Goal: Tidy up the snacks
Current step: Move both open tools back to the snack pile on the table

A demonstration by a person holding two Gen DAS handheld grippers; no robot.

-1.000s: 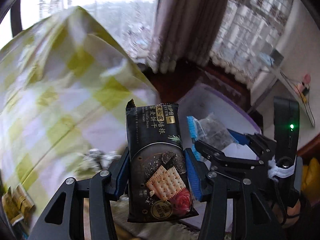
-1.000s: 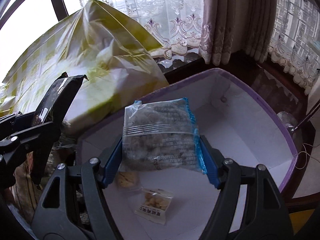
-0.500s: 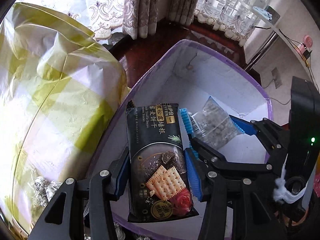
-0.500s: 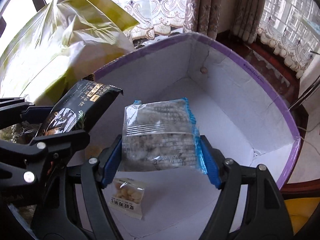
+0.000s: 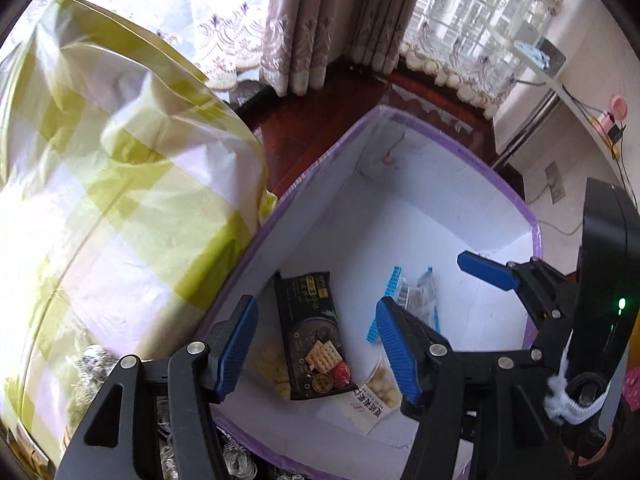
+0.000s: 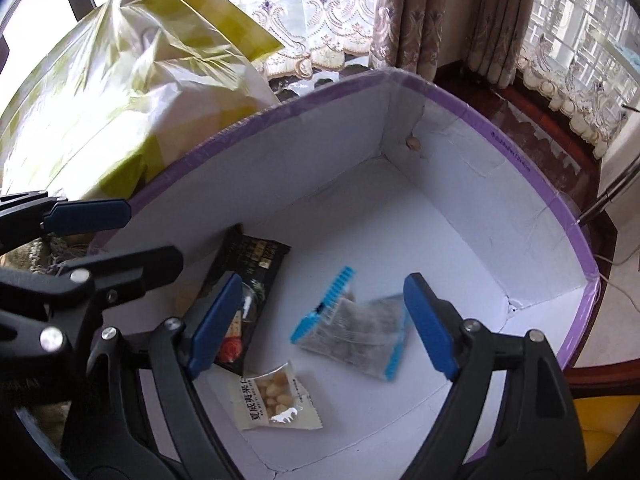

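A white box with a purple rim sits below both grippers. On its floor lies a black cracker pack, under my left gripper, whose jaws are opening with nothing pressed between them. A clear snack bag with blue edges, blurred, lies or falls under my right gripper, whose jaws are opening too, clear of it. A small white nut packet rests near the box's front. A pale snack is partly hidden by the cracker pack.
A large yellow-and-white checked plastic bag bulges against the box's left side. The box stands on a dark wooden table, with lace curtains behind. Netted items lie at the lower left.
Both grippers have opened and dropped their loads: the cracker pack and the blue-edged bag have left the jaws and are down in the box. The left view swung from the checked bag over the box.
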